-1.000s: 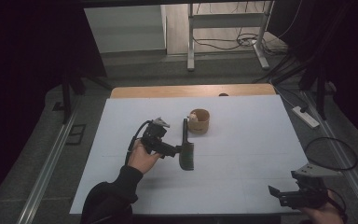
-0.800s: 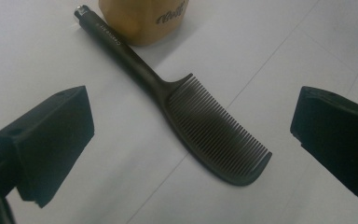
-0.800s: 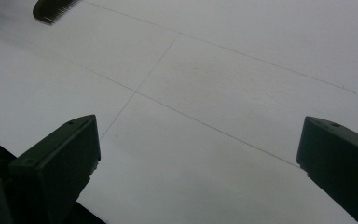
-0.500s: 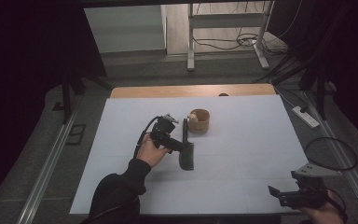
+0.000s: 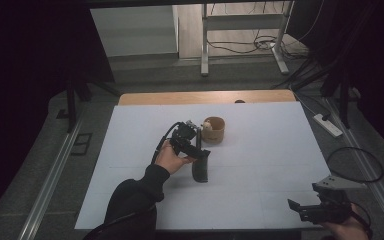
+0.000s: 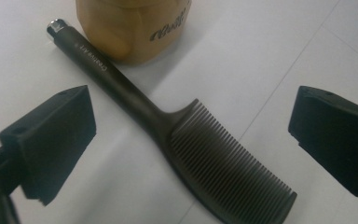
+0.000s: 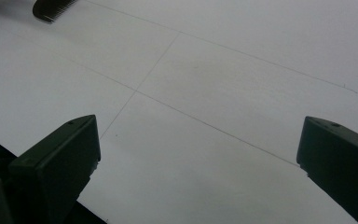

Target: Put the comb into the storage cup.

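The table [image 5: 260,165] is covered with a white sheet marked by thin seam lines, and a strip of bare wood shows along its far edge. Beyond it the floor is grey, with a white metal frame [image 5: 240,40] standing on it and loose cables trailing around its feet; a power strip [image 5: 328,125] lies on the floor off the table's right side. Dark curtains close in the room on both sides.

Near the middle of the sheet lies a black comb [image 5: 199,161], flat on the surface. Its long axis runs roughly from the near side to the far side of the table: the slim handle points away, toward a small tan cup [image 5: 213,129], and its metal-capped tip lies just beside the cup's base, while the toothed end points back toward the person.

The left gripper [image 6: 191,135] hovers over the comb with its jaws spread wide, one on each side where handle meets teeth, neither touching it. The right gripper [image 5: 305,211] sits at the near right corner, well apart from the comb, jaws likewise wide and holding nothing.
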Demonstrator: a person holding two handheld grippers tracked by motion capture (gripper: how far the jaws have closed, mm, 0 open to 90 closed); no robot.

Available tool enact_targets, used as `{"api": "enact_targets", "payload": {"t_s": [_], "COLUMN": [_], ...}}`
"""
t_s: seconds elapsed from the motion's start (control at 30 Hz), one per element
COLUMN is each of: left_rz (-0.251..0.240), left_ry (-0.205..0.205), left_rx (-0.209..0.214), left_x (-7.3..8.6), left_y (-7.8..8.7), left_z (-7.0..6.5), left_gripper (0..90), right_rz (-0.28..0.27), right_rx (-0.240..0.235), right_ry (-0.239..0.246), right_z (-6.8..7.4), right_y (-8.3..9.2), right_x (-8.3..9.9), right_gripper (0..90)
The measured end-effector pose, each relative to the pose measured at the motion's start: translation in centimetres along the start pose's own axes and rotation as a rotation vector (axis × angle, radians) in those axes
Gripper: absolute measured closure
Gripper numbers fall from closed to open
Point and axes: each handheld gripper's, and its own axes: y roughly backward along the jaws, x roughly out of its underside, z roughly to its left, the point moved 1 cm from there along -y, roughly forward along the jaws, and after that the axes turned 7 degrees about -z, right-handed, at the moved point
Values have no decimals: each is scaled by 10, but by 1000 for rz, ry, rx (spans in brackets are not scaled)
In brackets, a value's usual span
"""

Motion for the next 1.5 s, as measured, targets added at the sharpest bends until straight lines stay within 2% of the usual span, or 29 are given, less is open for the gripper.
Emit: {"api": "enact_targets", "payload": {"t_s": [0.13, 0.23, 0.33, 0.4, 0.47, 0.6, 0.63, 0.8, 1.03, 1.2, 1.3, 1.5], "left_rz": [3, 2, 9, 14, 18, 44, 44, 54, 92, 118, 120, 131], "left_ry": [-9, -21, -27, -14, 0, 3, 3, 1, -40, -63, -56, -49], "left_rx": [3, -9, -14, -16, 0, -7, -14, -18, -42, -74, -91, -97], "left_x": [-3, -5, -6, -8, -8, -8, -8, -7, -9, -9, -8, -4], "left_y": [-6, -10, -12, -15, -16, -20, -21, -29, -43, -51, -52, -50], "left_z": [0, -1, -1, 0, 1, 3, 3, 4, 3, 3, 5, 12], "left_gripper": [64, 176, 341, 472, 596, 851, 885, 887, 887, 887, 887, 887], "right_rz": [0, 0, 0, 0, 1, 2, 2, 4, 5, 4, 3, 5], "right_rx": [-1, -1, -2, -2, -2, -4, -4, -5, -7, -8, -9, -10], "right_ry": [1, 1, 2, 2, 2, 2, 2, 5, 5, 5, 5, 7], "right_z": [0, 0, 0, 0, 0, 0, 0, 0, 0, 0, 0, 0], "right_y": [0, 0, 0, 0, 0, 0, 0, 0, 0, 0, 0, 0], "right_x": [0, 0, 0, 0, 0, 0, 0, 0, 0, 0, 0, 0], "right_gripper": [0, 0, 0, 0, 0, 0, 0, 0, 1, 3, 4, 6]}}
